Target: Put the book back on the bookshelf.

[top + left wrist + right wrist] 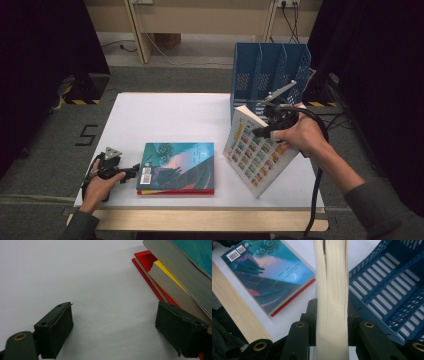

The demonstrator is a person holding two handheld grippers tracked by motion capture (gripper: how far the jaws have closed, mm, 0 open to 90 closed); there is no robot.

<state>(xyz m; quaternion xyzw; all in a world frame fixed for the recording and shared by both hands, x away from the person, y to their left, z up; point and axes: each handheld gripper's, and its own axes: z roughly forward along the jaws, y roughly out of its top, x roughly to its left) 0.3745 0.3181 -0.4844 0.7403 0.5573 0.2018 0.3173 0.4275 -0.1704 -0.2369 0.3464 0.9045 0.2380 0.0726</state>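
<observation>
Right gripper [267, 125] clamped on tilted picture-cover book [255, 150], page edges between its jaws, long axis slanting toward near table edge; blue file rack [270, 70] just beyond and nearest this hand; left gripper [131, 171] open, idle beside stacked books [176, 167].

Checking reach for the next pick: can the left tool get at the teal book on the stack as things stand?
Probably yes. The left tool sits open on the table beside the teal book, with bare white table between its jaws and the stack's edge, and nothing in between.
</observation>
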